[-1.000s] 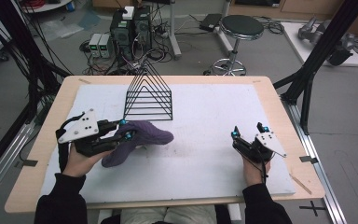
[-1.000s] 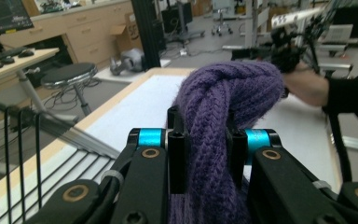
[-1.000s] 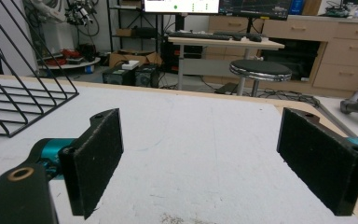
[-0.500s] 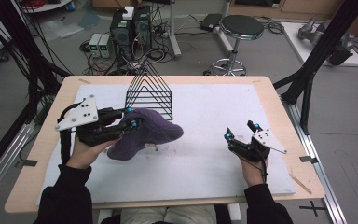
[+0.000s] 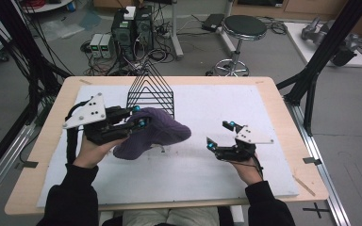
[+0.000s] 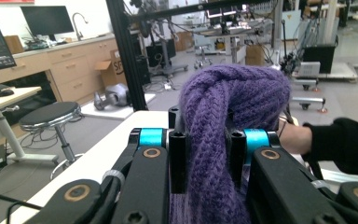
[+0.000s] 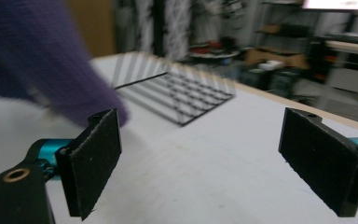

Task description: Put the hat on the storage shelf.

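Knitwear, a purple hat, is being held pinched in the closed jaws of the left gripper, just in front of the wire rack. Right of the rack, the right gripper is being kept wide open and empty; next, a grasp on the hat's free edge is probably being called for.

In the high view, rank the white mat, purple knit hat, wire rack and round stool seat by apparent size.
1. White mat.
2. Purple knit hat.
3. Wire rack and stool seat: alike; the stool is farther off, so unranked.
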A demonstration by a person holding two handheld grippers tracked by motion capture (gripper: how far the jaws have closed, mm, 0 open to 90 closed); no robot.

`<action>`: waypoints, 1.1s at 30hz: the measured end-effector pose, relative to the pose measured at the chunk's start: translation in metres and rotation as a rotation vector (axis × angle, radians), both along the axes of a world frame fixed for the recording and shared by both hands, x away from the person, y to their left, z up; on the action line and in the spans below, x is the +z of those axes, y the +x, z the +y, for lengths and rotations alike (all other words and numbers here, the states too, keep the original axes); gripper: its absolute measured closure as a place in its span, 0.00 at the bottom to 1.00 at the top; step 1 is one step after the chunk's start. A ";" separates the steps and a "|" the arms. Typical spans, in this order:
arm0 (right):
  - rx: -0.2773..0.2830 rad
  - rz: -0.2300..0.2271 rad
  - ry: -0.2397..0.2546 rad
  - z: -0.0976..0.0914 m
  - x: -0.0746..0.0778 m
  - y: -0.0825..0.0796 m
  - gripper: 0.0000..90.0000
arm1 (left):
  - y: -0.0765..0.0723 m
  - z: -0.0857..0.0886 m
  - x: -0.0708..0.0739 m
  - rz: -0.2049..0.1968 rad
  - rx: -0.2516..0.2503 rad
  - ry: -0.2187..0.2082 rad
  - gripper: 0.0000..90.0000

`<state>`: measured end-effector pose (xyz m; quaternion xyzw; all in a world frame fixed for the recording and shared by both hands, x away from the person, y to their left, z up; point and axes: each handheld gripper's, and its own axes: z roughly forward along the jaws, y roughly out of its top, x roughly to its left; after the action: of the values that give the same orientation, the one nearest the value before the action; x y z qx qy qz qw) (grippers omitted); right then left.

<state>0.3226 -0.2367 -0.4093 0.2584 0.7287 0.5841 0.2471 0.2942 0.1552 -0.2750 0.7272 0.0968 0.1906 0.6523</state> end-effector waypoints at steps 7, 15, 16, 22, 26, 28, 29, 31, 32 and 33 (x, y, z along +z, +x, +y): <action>0.152 0.030 -0.056 0.025 0.000 0.010 0.14 | 0.004 -0.006 0.001 0.006 -0.026 -0.020 0.86; 0.237 0.014 -0.034 0.042 0.005 0.011 0.14 | 0.008 -0.007 0.001 0.009 -0.032 -0.045 0.86; 0.244 0.022 -0.031 0.044 0.006 0.011 0.14 | 0.008 -0.007 0.001 0.009 -0.034 -0.049 0.86; 0.288 0.017 -0.033 0.065 0.005 0.015 0.14 | 0.009 -0.006 0.001 0.014 -0.049 -0.071 0.86; 0.300 0.021 -0.021 0.068 0.005 0.017 0.25 | 0.009 -0.003 0.001 0.014 -0.044 -0.074 0.86; 0.298 0.039 -0.015 0.069 0.007 0.017 0.37 | 0.009 0.000 0.000 0.016 -0.040 -0.074 0.86; 0.301 0.053 -0.006 0.070 0.007 0.017 0.44 | 0.009 0.001 -0.001 0.014 -0.038 -0.077 0.86; 0.292 0.080 -0.010 0.072 0.012 0.016 0.64 | 0.010 0.004 -0.002 0.016 -0.030 -0.081 0.86; 0.292 0.080 -0.010 0.072 0.012 0.016 0.64 | 0.010 0.006 -0.002 0.017 -0.028 -0.082 0.86; 0.302 0.095 -0.013 0.075 0.015 0.015 0.76 | 0.011 0.008 -0.002 0.017 -0.018 -0.082 0.86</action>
<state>0.3379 -0.1619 -0.3947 0.1716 0.7739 0.5970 0.1231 0.3048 0.1630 -0.2775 0.7022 0.1034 0.1742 0.6826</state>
